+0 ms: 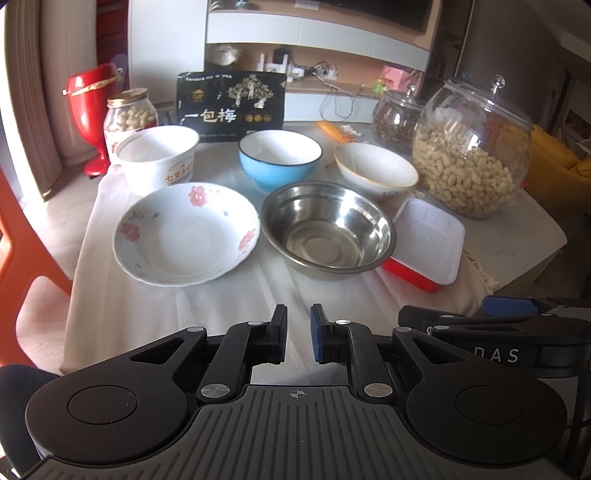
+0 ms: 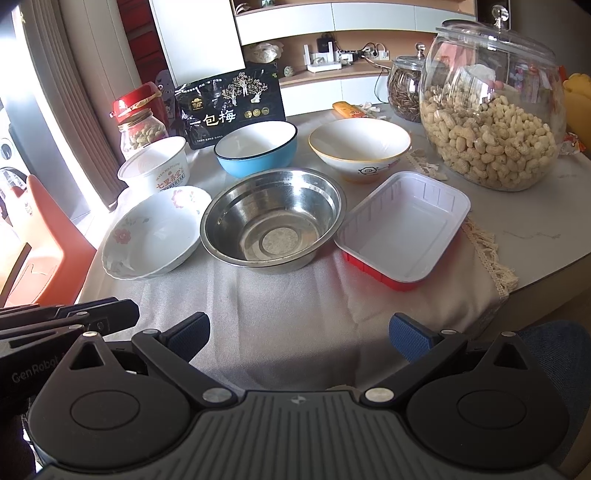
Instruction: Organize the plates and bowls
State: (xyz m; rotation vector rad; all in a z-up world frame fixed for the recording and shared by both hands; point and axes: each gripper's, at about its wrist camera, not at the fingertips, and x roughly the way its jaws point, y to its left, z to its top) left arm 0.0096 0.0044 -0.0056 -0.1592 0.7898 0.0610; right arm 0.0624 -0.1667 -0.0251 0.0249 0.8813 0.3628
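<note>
Steel bowl (image 1: 327,230) at the cloth's centre, well ahead of both tongs, flowered plate (image 1: 186,232) just left of it, red tray (image 1: 428,243) touching its right, blue bowl (image 1: 279,158) behind it, left gripper (image 1: 298,332) narrowly parted and empty, right gripper (image 2: 299,341) spread wide, empty.

A home living room: wall shelving (image 1: 317,33), snack jars (image 1: 469,155) on a clothed table (image 1: 229,295).

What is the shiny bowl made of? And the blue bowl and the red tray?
Shiny bowl: looks like polished steel, since it mirrors the light. Blue bowl: probably glazed ceramic or enamel, smooth and glossy with a dark rim. Red tray: likely thin plastic, with moulded ribs and a white lining.
</note>
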